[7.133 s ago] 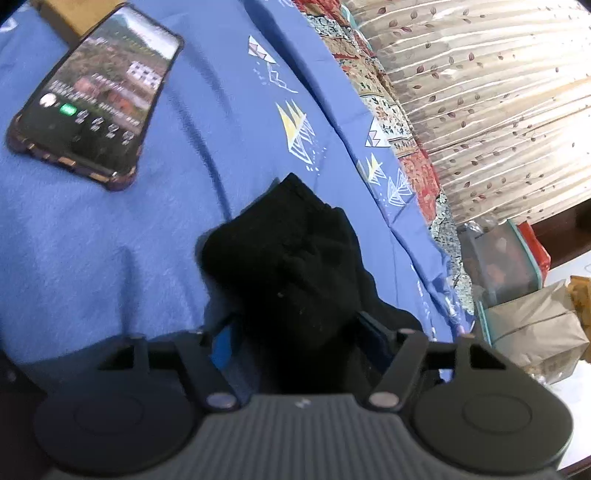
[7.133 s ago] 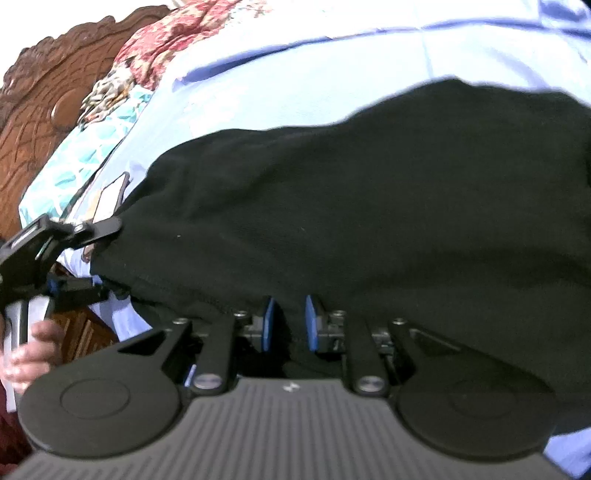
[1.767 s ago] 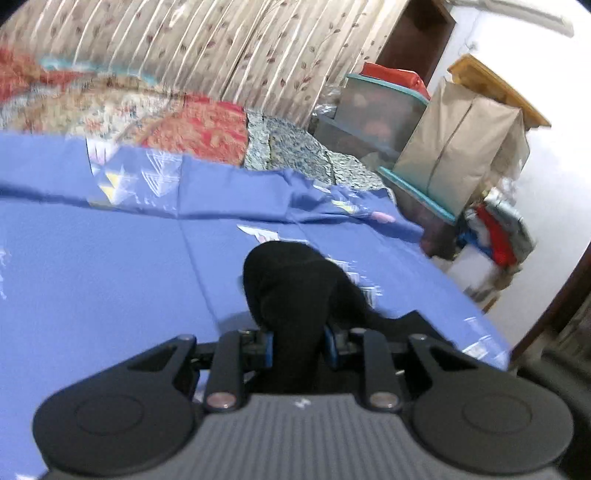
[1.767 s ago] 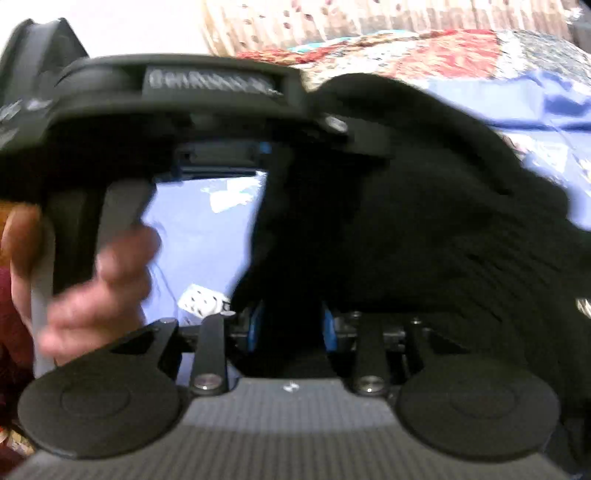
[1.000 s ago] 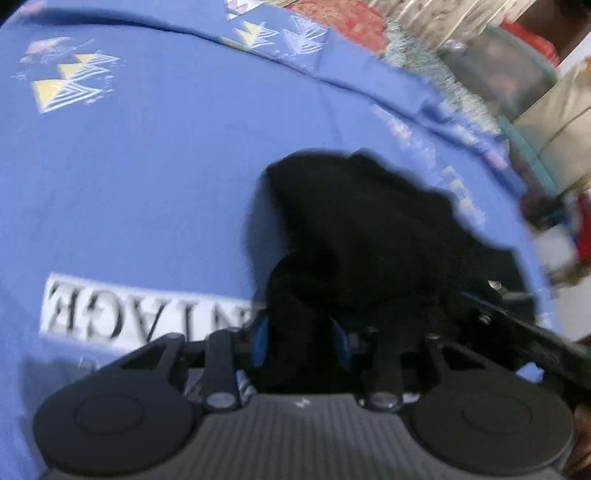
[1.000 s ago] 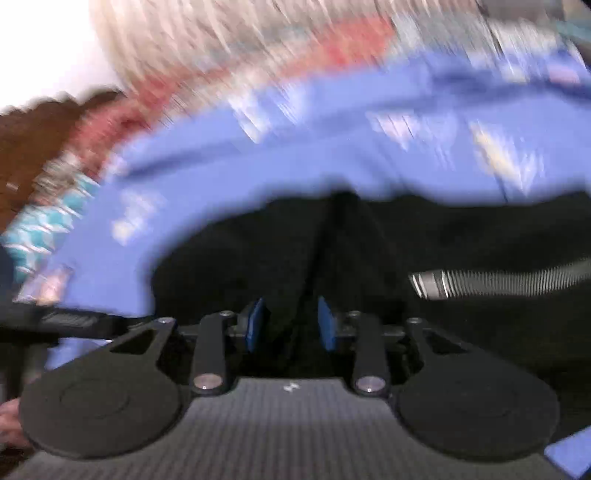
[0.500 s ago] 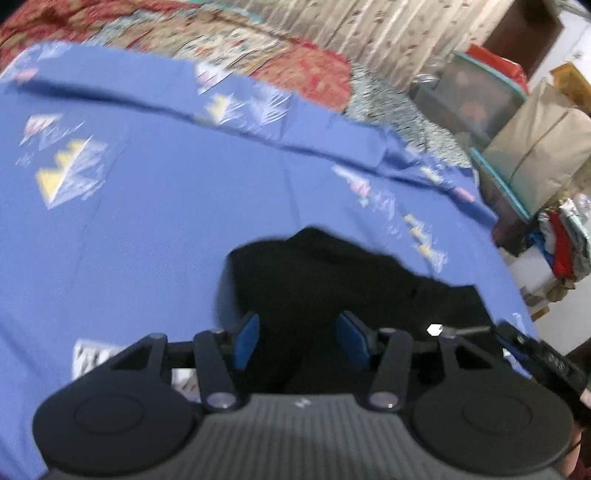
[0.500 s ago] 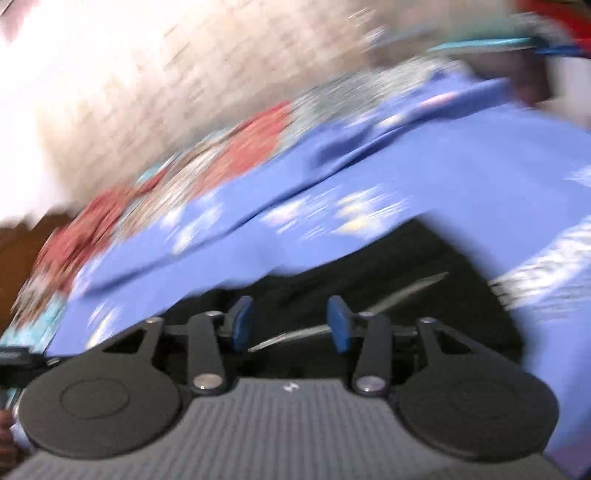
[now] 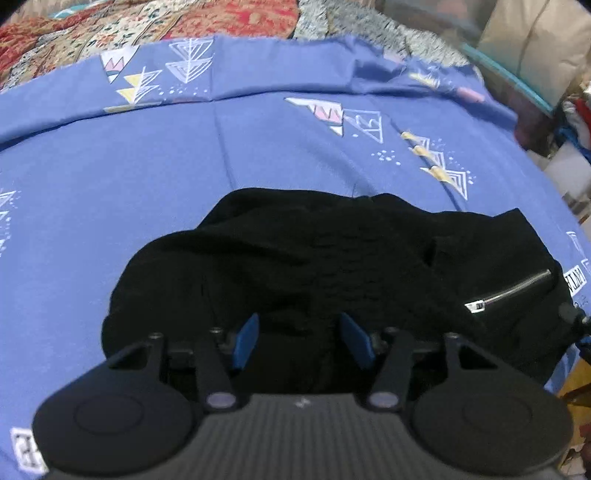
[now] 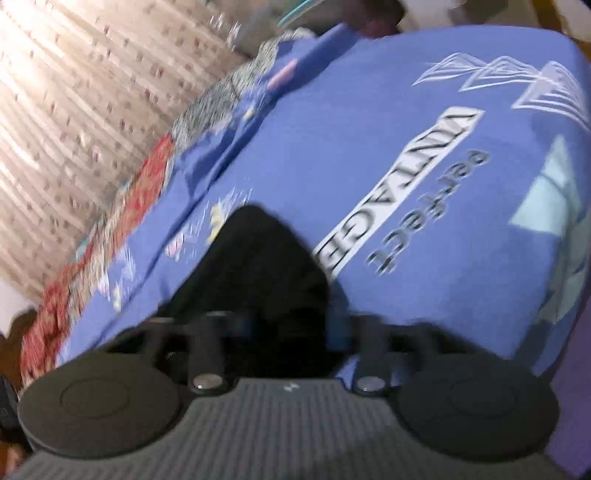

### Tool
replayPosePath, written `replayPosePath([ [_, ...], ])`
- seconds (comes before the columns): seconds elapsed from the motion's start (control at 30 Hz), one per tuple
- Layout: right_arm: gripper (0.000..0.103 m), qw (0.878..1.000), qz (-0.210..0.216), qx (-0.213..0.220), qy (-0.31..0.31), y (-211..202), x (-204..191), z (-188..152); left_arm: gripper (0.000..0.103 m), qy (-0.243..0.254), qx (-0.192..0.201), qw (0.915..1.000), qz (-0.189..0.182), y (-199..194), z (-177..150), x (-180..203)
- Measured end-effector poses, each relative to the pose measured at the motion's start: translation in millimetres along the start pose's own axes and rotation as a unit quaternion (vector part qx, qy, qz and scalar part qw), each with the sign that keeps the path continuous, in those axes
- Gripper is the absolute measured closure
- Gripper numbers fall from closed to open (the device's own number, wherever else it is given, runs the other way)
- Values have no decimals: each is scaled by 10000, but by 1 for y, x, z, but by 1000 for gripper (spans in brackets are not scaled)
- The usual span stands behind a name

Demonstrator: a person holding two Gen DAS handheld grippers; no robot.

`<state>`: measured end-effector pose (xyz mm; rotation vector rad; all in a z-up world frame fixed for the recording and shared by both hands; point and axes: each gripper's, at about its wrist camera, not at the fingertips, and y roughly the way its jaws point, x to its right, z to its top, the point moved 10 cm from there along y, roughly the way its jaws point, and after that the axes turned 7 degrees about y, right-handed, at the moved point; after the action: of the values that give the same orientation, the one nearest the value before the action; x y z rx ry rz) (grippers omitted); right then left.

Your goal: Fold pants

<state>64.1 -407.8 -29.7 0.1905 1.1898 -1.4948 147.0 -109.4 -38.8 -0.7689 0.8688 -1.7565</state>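
Observation:
The black pants [image 9: 332,266] lie in a folded heap on the blue printed bedsheet [image 9: 110,184]. A silver pocket zipper [image 9: 509,290] shows on their right side. My left gripper [image 9: 299,336] is open, its blue pads [image 9: 246,339] spread just over the near edge of the pants. In the blurred right wrist view, a corner of the pants [image 10: 258,266] lies in front of my right gripper [image 10: 291,326], which is open with its pads apart.
A patterned red quilt [image 9: 147,22] lies beyond the sheet, with a brown paper bag [image 9: 532,40] and clutter at the far right. The curtain [image 10: 74,92] hangs behind the bed. The bed edge drops off at the right [image 10: 569,332].
Both grippers have opened and let go of the pants, which now rest on the sheet. The right gripper has swung away to the pants' right end.

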Motion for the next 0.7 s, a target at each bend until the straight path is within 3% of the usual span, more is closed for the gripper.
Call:
replayPosePath([
  [0.1,82,9982,394,162,-433,-19,-37,0,50,-79,186,9991,-376,-31,18,12],
  [0.17,82,9929,708,266,-921,-31,-72,-6,38,-23,597,9955,-729,-57,41,25],
  [0.23,83,9852,913,306,-1415,-37,-104,-18,11,132,849,9910,-1026,-75,60,46],
  [0.27,83,9804,995,303,-1675,-37,-121,-27,7,215,891,9886,-1191,-78,69,57],
  [0.33,83,9689,1074,274,-2211,-34,-150,-46,0,337,809,9858,-1431,-77,83,78],
  [0.47,83,9499,1155,156,-2901,-29,-181,-80,0,583,362,9838,-1653,-54,89,105],
  [0.5,83,9469,1192,104,-2983,-31,-184,-87,3,603,314,9839,-1652,-48,87,106],
  [0.57,83,9384,1309,19,-3199,-34,-193,-101,44,788,255,9854,-1486,-39,81,107],
  [0.6,83,9337,1373,-6,-3307,-35,-199,-107,77,851,230,9866,-1373,-38,77,103],
  [0.63,83,9307,1407,-29,-3377,-34,-203,-111,86,841,271,9883,-1245,-39,77,97],
  [0.7,83,9258,1473,-81,-3481,-32,-214,-120,87,692,456,9882,-1291,-48,73,76],
])
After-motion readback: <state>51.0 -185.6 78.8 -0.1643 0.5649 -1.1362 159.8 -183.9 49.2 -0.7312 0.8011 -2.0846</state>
